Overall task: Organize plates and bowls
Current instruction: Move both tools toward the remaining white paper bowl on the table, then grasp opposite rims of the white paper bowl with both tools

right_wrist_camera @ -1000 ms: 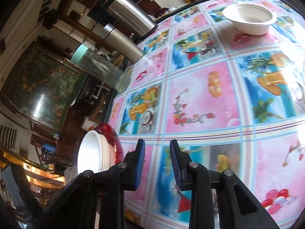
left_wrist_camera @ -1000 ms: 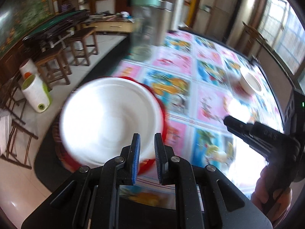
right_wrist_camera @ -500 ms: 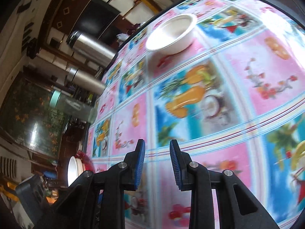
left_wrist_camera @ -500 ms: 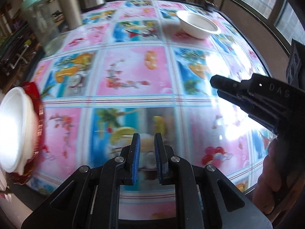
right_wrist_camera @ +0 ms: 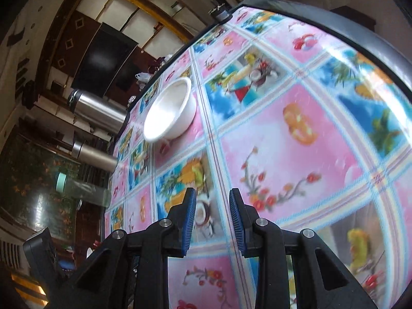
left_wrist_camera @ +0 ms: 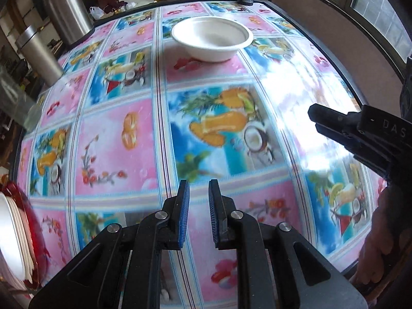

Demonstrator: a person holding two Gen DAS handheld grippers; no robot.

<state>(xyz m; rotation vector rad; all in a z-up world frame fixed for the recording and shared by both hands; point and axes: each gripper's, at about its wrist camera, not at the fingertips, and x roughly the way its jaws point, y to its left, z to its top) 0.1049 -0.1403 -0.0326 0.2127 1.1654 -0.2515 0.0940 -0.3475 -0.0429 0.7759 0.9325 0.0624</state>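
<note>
Fingers of the left gripper [left_wrist_camera: 198,191] stand narrowly parted, holding nothing — the right gripper [right_wrist_camera: 212,202] likewise. White round paper bowl [left_wrist_camera: 211,38] sits upright on the bench [left_wrist_camera: 116,139], well ahead; stacked white bowls on a red plate [left_wrist_camera: 15,237] sit at its left edge.

Worktop [left_wrist_camera: 144,139] under glossy pink-and-blue fruit-print cloth, daylight glare from windows [left_wrist_camera: 370,2] at right, dark wood shelving [right_wrist_camera: 85,38] and dark TV screen [right_wrist_camera: 103,59] behind, two steel flasks [left_wrist_camera: 67,7] at far-left edge.
</note>
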